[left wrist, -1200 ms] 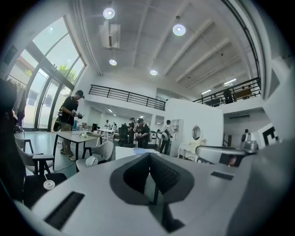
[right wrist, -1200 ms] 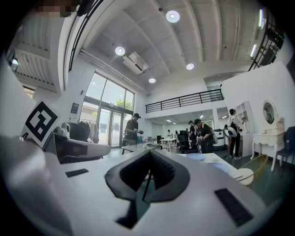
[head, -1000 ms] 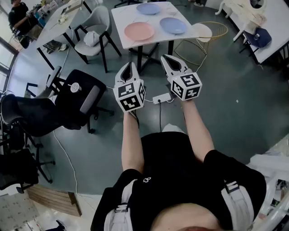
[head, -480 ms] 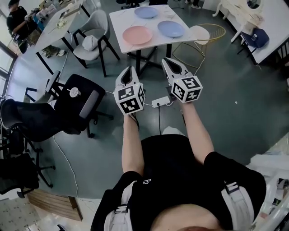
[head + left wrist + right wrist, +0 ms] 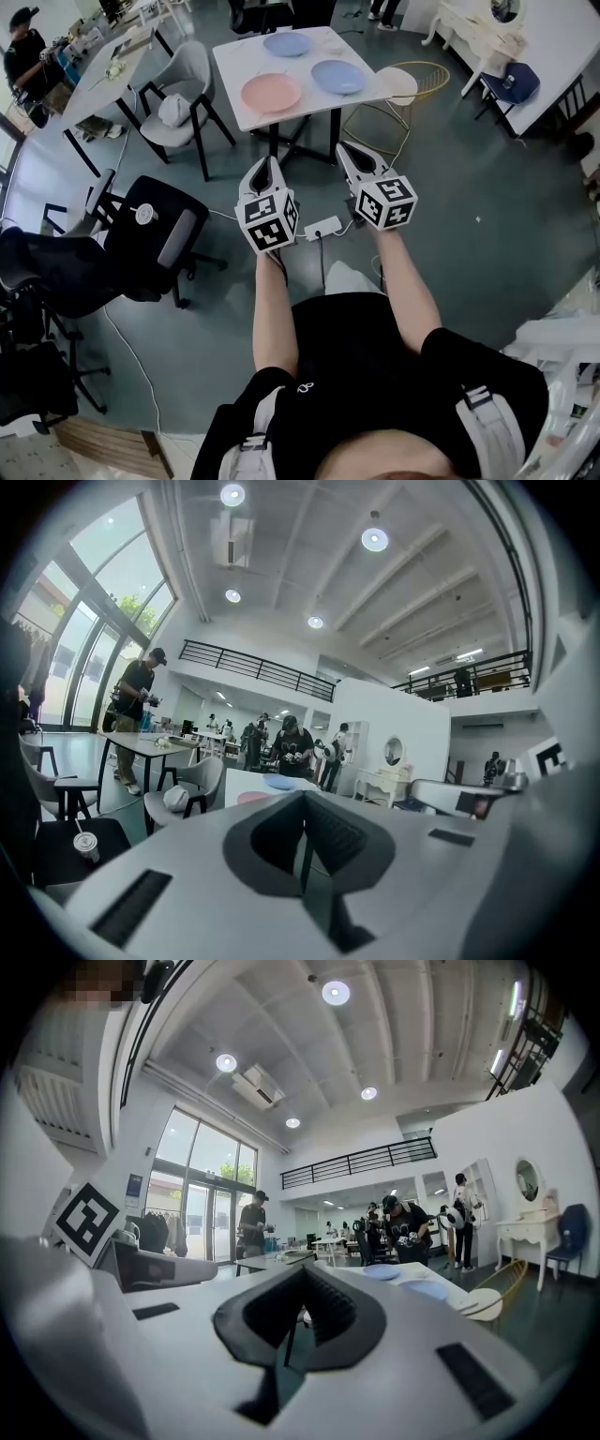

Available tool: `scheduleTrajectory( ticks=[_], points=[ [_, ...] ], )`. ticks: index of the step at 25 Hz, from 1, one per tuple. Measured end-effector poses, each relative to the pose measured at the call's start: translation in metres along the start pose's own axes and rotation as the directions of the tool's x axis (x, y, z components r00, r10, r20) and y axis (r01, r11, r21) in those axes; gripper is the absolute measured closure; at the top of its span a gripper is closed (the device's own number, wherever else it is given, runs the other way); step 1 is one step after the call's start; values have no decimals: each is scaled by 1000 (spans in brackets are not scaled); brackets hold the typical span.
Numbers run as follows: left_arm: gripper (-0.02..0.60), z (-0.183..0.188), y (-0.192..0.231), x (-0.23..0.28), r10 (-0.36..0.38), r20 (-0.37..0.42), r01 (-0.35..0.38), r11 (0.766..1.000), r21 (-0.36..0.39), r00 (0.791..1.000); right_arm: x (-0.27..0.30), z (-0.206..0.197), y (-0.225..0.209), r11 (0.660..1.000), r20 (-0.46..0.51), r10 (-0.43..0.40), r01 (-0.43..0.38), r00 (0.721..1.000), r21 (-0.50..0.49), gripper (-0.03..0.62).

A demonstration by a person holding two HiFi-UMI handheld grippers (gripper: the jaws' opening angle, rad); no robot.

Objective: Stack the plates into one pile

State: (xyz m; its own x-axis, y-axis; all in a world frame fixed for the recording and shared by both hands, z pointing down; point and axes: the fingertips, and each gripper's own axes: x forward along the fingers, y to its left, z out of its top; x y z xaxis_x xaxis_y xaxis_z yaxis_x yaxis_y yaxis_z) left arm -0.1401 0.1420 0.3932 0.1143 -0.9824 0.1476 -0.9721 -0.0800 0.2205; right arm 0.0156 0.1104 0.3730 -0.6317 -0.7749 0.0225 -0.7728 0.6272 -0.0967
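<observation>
1. Left gripper [image 5: 265, 164] and right gripper [image 5: 346, 150]: both sets of jaws are pressed together with nothing between them.
2. Well ahead, the white surface [image 5: 309, 107] carries a pink plate [image 5: 271, 92], a near blue plate [image 5: 337, 77] and a far blue plate [image 5: 286, 43], each lying separately.
3. A grey chair [image 5: 187, 80] stands left of the surface, a gold wire stool [image 5: 398, 84] right, and a power strip [image 5: 322, 228] lies on the floor.
4. The surface sits nearer than a second ago.
</observation>
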Motion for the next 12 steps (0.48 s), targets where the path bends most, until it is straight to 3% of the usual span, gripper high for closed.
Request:
scheduleTrajectory(
  ticks=[12],
  points=[
    [566,19,5,19,5,30,-5,1000,4,1000,17,13,-16,1000,17,6,-6,1000,-5,588]
  ],
)
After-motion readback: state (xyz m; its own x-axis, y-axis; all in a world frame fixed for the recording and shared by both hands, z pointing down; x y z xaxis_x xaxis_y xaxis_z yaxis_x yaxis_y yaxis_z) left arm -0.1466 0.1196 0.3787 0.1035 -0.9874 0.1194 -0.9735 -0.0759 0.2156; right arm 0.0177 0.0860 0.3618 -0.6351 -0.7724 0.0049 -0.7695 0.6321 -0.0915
